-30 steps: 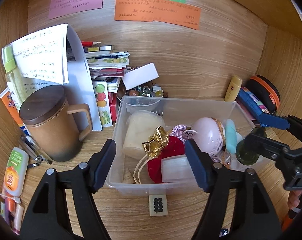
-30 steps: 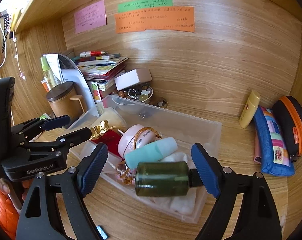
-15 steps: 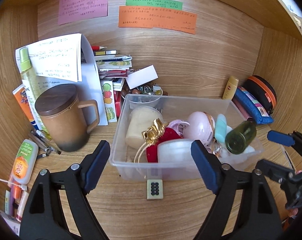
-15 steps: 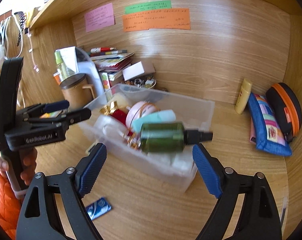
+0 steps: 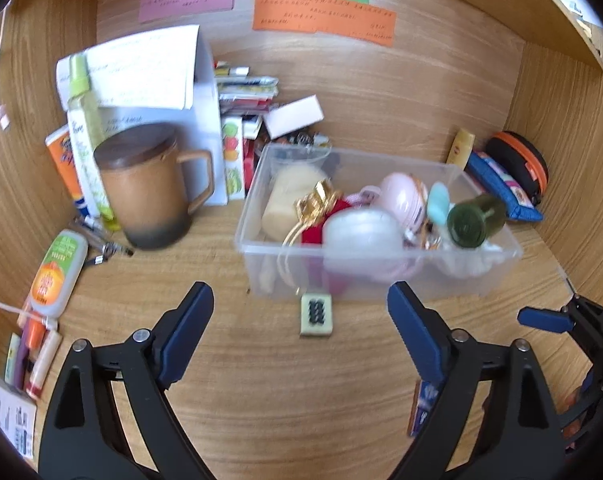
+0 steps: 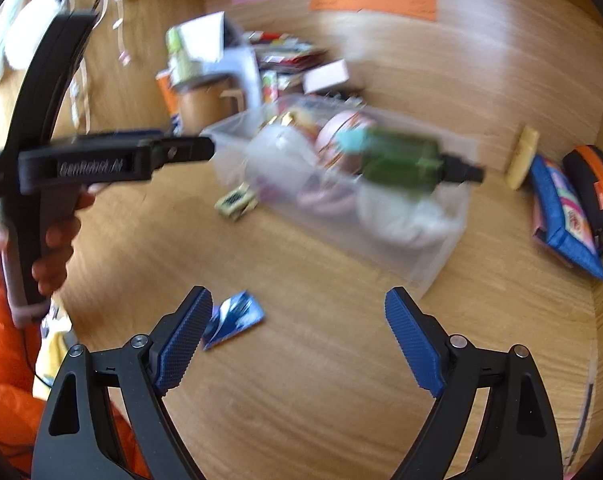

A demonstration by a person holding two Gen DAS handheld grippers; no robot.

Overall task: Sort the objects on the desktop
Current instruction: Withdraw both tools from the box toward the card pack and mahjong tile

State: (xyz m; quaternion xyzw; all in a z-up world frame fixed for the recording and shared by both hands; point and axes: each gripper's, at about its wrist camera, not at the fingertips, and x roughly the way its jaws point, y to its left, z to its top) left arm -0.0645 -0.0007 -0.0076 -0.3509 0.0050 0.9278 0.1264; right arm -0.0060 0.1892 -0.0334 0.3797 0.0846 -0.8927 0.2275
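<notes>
A clear plastic bin [image 5: 481, 276] stands mid-desk, filled with small items. A green bottle [image 5: 475, 220] lies on top at its right end, blurred in the right wrist view [image 6: 401, 160]. My left gripper [image 5: 301, 332] hangs in front of the bin, its jaws opening, nothing between them. A mahjong tile [image 5: 316, 315] lies on the desk just beyond its fingertips, against the bin's front wall. My right gripper [image 6: 297, 340] is open and empty over bare desk. A blue packet [image 6: 235, 316] lies by its left finger.
A brown lidded mug [image 5: 149, 192], a white paper holder, a spray bottle and stacked books crowd the back left. Pens and an orange-green pack [image 5: 55, 272] lie at the left. A yellow tube [image 5: 461, 146], blue pouch [image 5: 501, 188] and orange-rimmed case [image 5: 521, 164] sit at the right.
Both grippers have drawn back from the bin. The green bottle, earlier between the right fingers, now lies in the bin. The left jaws have spread wider.
</notes>
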